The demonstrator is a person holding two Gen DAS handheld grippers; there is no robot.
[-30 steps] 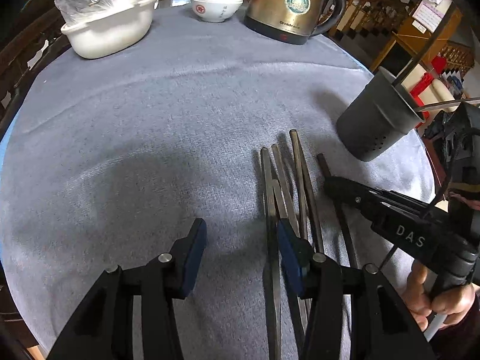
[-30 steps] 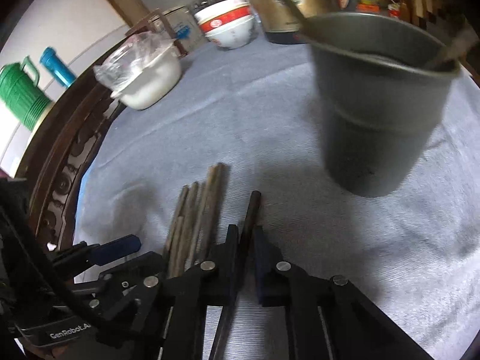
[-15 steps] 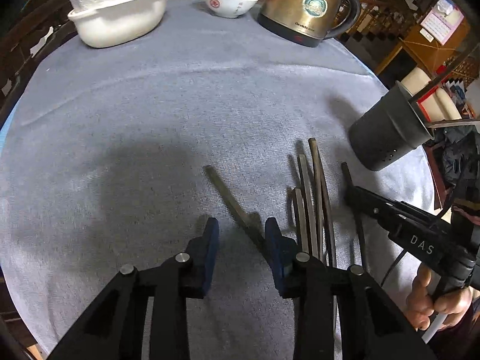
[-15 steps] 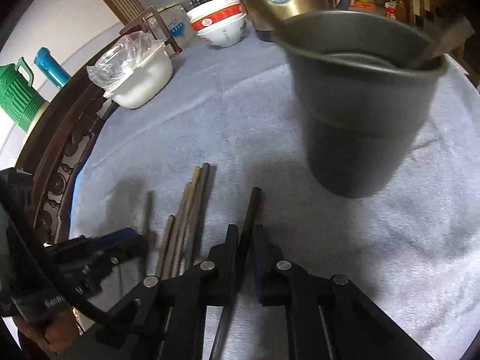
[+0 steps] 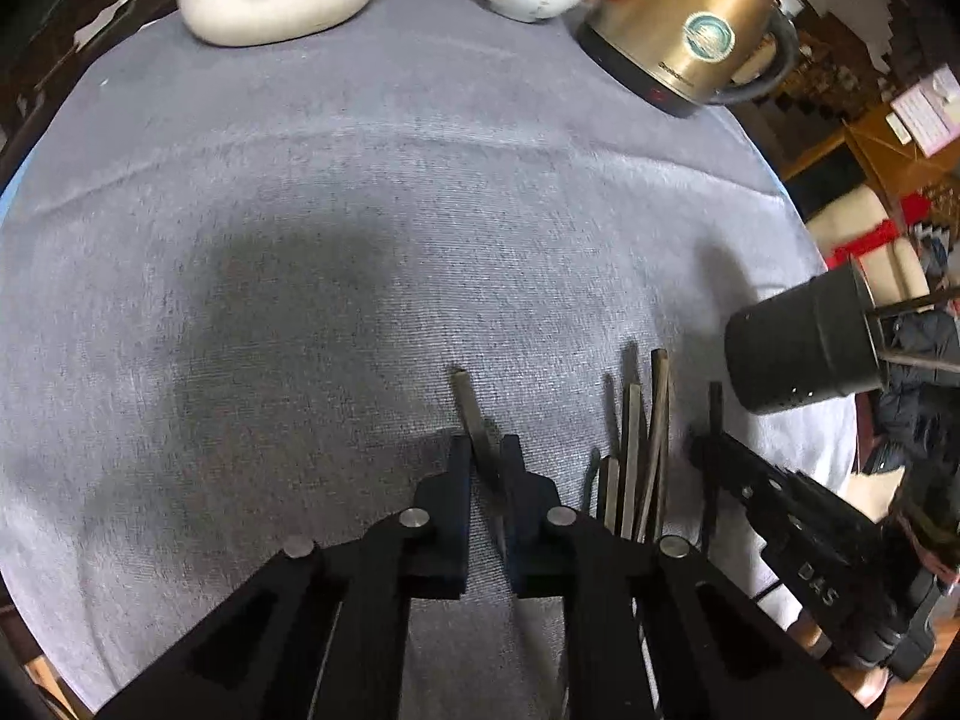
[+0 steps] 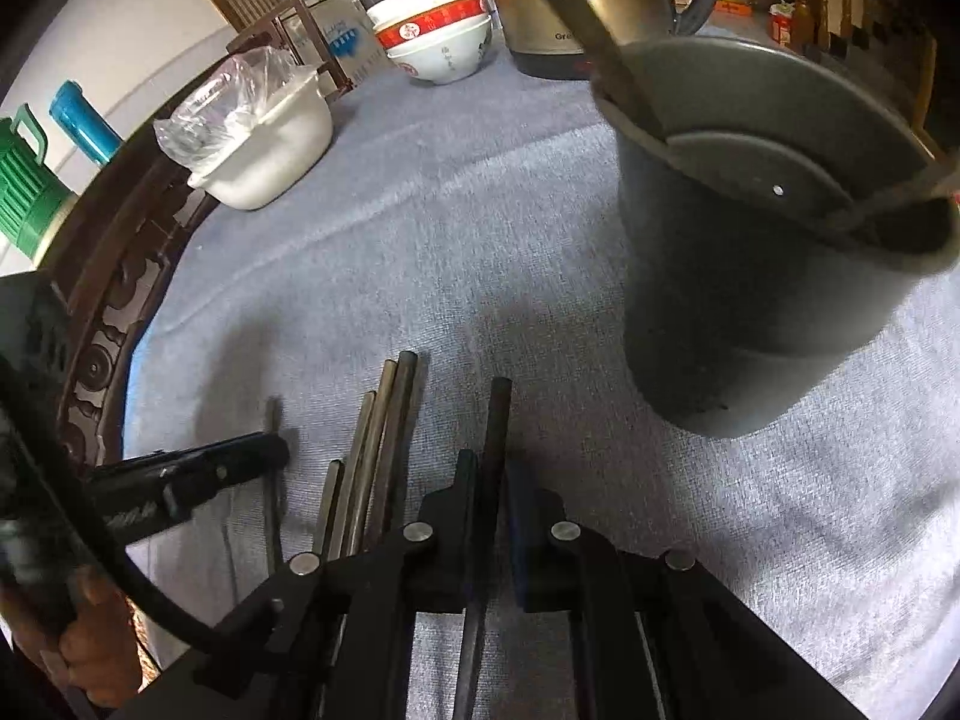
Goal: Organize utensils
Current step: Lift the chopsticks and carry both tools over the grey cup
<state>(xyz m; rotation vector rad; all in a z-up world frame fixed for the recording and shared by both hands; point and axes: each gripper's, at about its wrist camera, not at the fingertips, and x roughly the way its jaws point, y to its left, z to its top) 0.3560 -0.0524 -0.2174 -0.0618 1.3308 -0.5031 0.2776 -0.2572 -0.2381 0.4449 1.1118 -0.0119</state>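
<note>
Both tongs now grip: your left gripper [image 5: 486, 459] has just closed on one dark chopstick [image 5: 471, 408], pulled aside from the bundle; your right gripper [image 6: 489, 480] stays clamped on another slim dark chopstick [image 6: 497, 420], ready for the grey perforated holder [image 6: 774, 276].

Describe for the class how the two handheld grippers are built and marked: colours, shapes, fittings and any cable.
Both grippers are matte black with angular, cut-out linkage arms, round silver pivot pins and dark blue pads on the fingers. The left gripper matches the right gripper in build. In the left wrist view the right gripper's body carries pale "DAS" lettering. In the right wrist view a black cable loops from the left gripper's body.
</note>
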